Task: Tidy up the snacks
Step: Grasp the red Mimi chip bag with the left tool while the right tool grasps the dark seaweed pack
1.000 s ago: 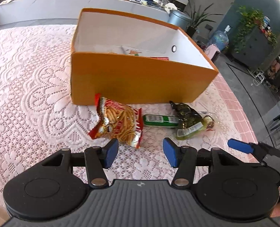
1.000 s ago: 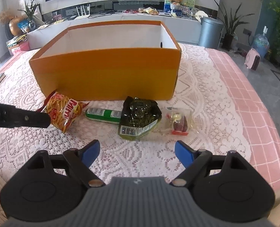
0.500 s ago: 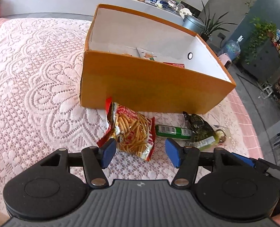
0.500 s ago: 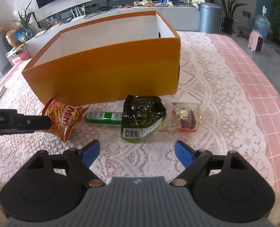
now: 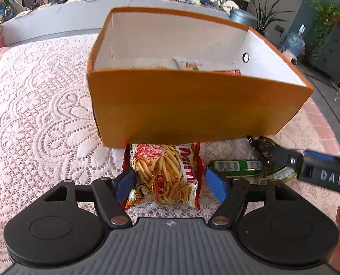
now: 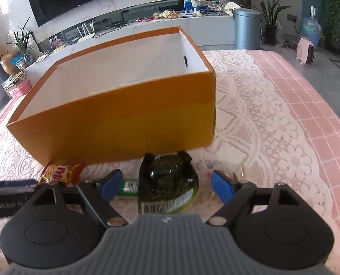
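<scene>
Both grippers are straddling snacks near the box (image 5: 193, 105) on the desk, fingers apart: left gripper (image 5: 170, 184) around fries bag (image 5: 167, 174), right gripper (image 6: 167, 186) around green pouch (image 6: 167, 183); next, probably clamping and lifting into the box.

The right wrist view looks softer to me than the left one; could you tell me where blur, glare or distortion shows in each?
Right wrist view: the orange box looks smeared, and a bright glare spot sits on the dark green packet. Left wrist view: sharper, with the print on the fries bag readable. Both views: fisheye bending curves the lace tablecloth toward the edges.
</scene>
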Action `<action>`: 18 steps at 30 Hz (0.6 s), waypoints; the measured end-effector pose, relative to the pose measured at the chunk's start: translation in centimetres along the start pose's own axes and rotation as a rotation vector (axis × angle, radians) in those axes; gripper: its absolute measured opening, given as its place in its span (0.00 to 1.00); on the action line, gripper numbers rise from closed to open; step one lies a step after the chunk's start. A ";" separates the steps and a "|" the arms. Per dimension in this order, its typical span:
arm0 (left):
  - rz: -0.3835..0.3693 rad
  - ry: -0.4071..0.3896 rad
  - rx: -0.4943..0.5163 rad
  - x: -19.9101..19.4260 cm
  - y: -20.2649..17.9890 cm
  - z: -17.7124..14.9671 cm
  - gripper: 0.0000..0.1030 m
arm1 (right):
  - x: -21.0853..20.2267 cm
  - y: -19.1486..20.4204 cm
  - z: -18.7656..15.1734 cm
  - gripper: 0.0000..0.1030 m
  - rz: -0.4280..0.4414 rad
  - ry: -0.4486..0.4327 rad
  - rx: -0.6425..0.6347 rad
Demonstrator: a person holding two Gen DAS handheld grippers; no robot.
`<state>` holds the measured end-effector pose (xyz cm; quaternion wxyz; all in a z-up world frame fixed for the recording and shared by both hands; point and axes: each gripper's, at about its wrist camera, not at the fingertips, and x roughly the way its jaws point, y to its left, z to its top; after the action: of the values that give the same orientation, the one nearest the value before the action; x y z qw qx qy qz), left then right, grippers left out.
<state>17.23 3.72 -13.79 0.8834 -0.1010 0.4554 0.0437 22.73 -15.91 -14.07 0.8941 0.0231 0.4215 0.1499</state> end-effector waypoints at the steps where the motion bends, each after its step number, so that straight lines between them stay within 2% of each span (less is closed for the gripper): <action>1: 0.009 0.003 0.003 0.2 0.0 0.0 0.81 | 0.3 0.1 0.2 0.74 -0.004 -0.002 -0.008; 6: 0.035 0.014 -0.003 1.1 0.2 0.1 0.81 | 2.4 1.0 0.6 0.74 -0.004 0.016 -0.060; 10: 0.055 0.025 0.002 1.6 0.1 0.1 0.81 | 3.6 1.7 0.4 0.74 -0.038 0.039 -0.100; 12: 0.059 0.028 -0.001 1.8 0.2 0.1 0.81 | 4.1 1.7 0.3 0.68 -0.045 0.052 -0.102; 15: 0.079 0.035 -0.005 2.3 0.0 0.2 0.76 | 4.5 1.5 0.3 0.64 -0.047 0.057 -0.079; 17: 0.099 0.036 -0.002 2.4 -0.1 0.1 0.74 | 4.8 1.5 0.3 0.58 -0.064 0.063 -0.083; 18: 0.099 0.036 -0.003 2.5 -0.1 0.1 0.73 | 5.1 1.5 0.2 0.52 -0.073 0.075 -0.085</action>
<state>18.78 3.62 -15.74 0.8717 -0.0803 0.4757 0.0861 25.51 -12.98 -17.49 0.8826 -0.0360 0.4487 0.1359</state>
